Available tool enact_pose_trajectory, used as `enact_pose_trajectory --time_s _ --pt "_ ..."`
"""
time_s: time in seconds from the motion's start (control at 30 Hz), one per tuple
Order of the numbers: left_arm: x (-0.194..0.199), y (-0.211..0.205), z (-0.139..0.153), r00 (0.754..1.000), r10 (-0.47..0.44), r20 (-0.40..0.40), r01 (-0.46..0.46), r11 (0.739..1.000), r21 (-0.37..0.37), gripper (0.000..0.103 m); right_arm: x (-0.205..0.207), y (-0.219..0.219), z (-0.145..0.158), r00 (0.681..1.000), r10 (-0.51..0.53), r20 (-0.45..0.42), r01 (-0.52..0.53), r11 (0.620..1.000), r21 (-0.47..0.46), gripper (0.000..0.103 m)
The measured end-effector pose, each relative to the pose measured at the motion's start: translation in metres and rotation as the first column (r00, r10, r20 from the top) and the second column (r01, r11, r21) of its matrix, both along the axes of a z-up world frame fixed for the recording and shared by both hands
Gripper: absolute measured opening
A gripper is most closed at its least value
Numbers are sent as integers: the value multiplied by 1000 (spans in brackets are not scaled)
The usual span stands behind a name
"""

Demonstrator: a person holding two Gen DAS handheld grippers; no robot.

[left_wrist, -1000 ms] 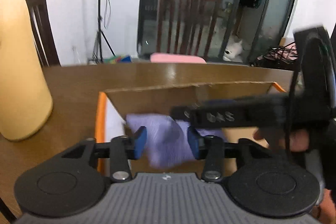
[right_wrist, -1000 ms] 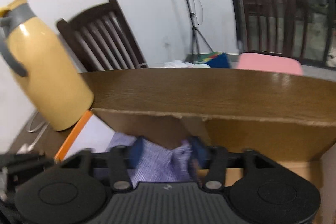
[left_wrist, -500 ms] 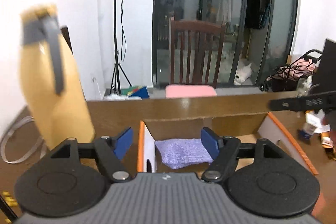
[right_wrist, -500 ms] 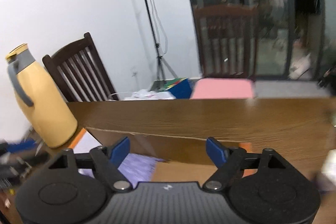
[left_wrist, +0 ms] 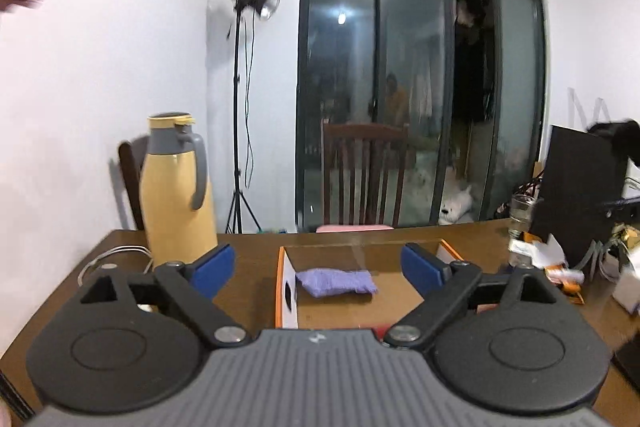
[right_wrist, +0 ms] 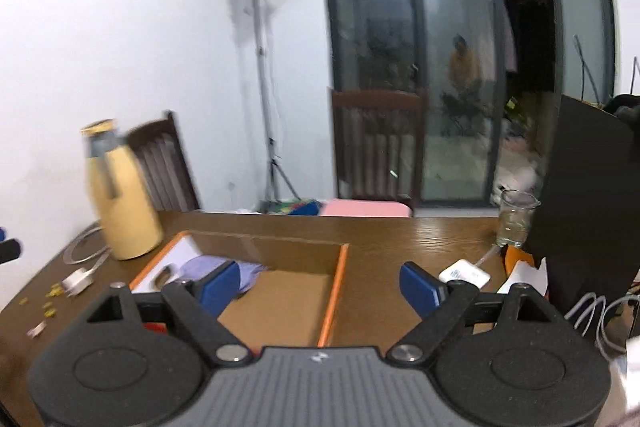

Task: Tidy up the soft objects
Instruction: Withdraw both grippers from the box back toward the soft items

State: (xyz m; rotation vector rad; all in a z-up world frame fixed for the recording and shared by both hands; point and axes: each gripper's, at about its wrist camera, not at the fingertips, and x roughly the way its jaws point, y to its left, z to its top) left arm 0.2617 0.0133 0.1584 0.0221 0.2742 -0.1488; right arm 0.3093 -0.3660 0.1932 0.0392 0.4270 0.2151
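Note:
A folded purple cloth lies in the far left part of an open cardboard box with orange rims on the wooden table. My left gripper is open and empty, held back above the box's near side. In the right wrist view the cloth shows at the box's left end, partly hidden by a fingertip. The box lies ahead. My right gripper is open and empty, raised above the box.
A yellow thermos jug stands on the table left of the box, also in the right wrist view. A glass, a black monitor, cables and papers crowd the right. Chairs stand behind the table.
Both grippers let go of the purple cloth, opened wide, and pulled back and up from the box. The cloth stays in the box.

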Motion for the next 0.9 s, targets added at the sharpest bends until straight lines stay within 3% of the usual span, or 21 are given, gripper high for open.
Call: enact_pose_trajectory --time_s 0.07,0.2,0.33,0.47,0.6,0.7,0.8,0.9 --pt "-43 -2 -14 1000 -14 24 14 1000 -1 95 -39 -1 -13 1000 15 25 -16 1000 17 94" --pt "-121 -3 -46 994 -16 105 14 1000 22 100 -118 0 -41 995 15 96 -19 999 38 95" --pt "-187 -4 -84 976 59 212 -68 997 35 103 -190 16 -74 969 -36 243 53 997 -63 96" --pt "-229 -4 -116 975 84 206 -89 996 18 103 -248 36 -109 940 -46 339 87 990 -108 103" --pt "-260 -4 -139 965 142 219 -131 989 -61 103 -284 53 -147 955 -32 296 58 995 -80 103" --pt "-275 -6 -150 974 122 189 -115 992 -50 103 -310 61 -174 967 -26 252 31 999 -16 103" --pt "-281 -8 -166 973 127 191 -125 992 -22 103 -323 76 -193 972 15 234 4 997 -79 103" --pt "-272 -13 -173 983 127 132 -125 992 -23 103 -318 83 -201 977 44 207 -23 994 -104 103"
